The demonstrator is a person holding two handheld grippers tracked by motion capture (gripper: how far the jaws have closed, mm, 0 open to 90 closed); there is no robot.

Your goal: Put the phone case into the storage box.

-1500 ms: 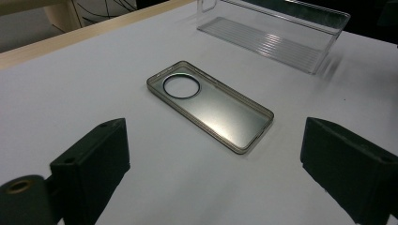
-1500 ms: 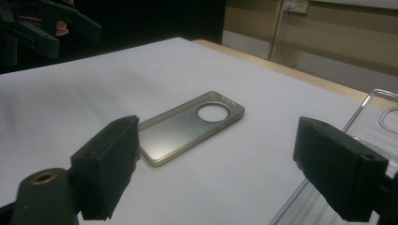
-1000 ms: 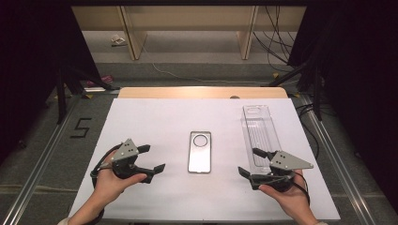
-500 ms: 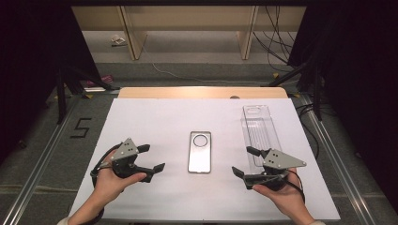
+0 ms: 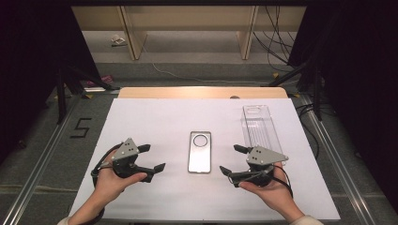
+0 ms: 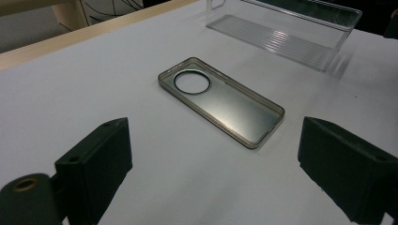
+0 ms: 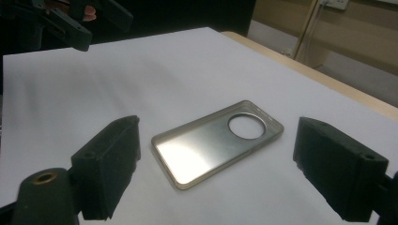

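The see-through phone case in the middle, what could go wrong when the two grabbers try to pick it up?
The thin clear phone case with a round camera hole lies flat on the white table sheet, so the open right gripper or left gripper may slide it instead of gripping. A push could send it toward the clear ribbed plastic box nearby.

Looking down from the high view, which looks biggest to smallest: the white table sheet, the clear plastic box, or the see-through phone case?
1. White table sheet, by far the largest.
2. Clear plastic box, long and rectangular.
3. See-through phone case, slightly shorter and narrower; it lies nearer the camera, so this gap is less sure.
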